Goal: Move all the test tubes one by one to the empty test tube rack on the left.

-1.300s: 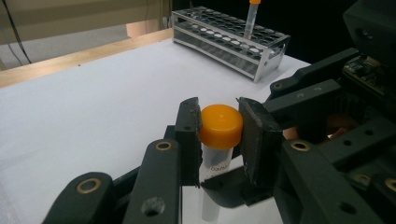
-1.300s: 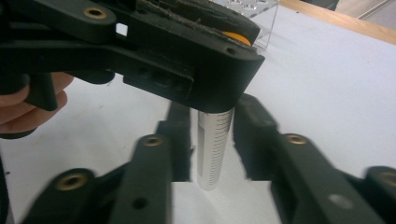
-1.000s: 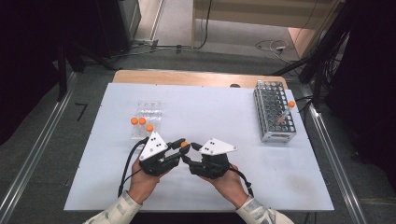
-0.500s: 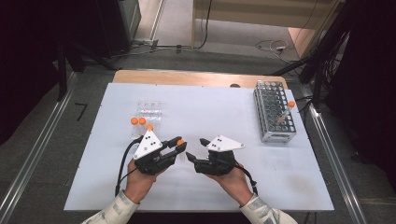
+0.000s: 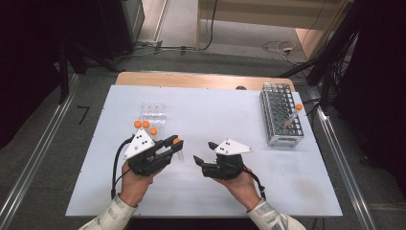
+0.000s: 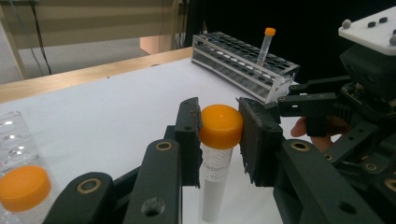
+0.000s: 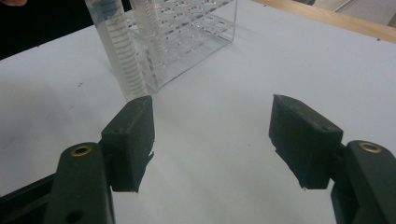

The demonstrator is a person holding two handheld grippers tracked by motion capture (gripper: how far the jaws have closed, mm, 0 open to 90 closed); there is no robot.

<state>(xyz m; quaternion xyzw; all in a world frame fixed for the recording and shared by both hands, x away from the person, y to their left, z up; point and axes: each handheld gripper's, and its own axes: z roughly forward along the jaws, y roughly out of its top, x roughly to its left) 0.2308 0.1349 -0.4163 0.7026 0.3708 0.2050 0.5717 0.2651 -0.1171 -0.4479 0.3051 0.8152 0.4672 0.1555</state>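
My left gripper (image 6: 218,140) is shut on the orange cap of a clear tube (image 6: 221,125), which hangs upright just above the white table. From above, that left gripper (image 5: 174,145) sits left of centre and its tube (image 5: 177,142) points toward the right gripper. My right gripper (image 5: 202,152) faces it a short gap away, open and holding nothing. In the right gripper view the right gripper (image 7: 212,126) has its jaws spread wide over bare table, with a clear rack (image 7: 187,37) and two ribbed tubes (image 7: 119,56) beyond them.
A small clear rack (image 5: 154,111) with three orange-capped tubes (image 5: 145,125) stands behind the left gripper. A grey metal rack (image 5: 279,115) at the right edge holds one orange-capped tube (image 5: 297,109). The white table (image 5: 215,110) ends in a wooden strip at the back.
The two grippers have drawn apart. The left one has moved left with the tube in its jaws, and the right one has shifted slightly to the right.
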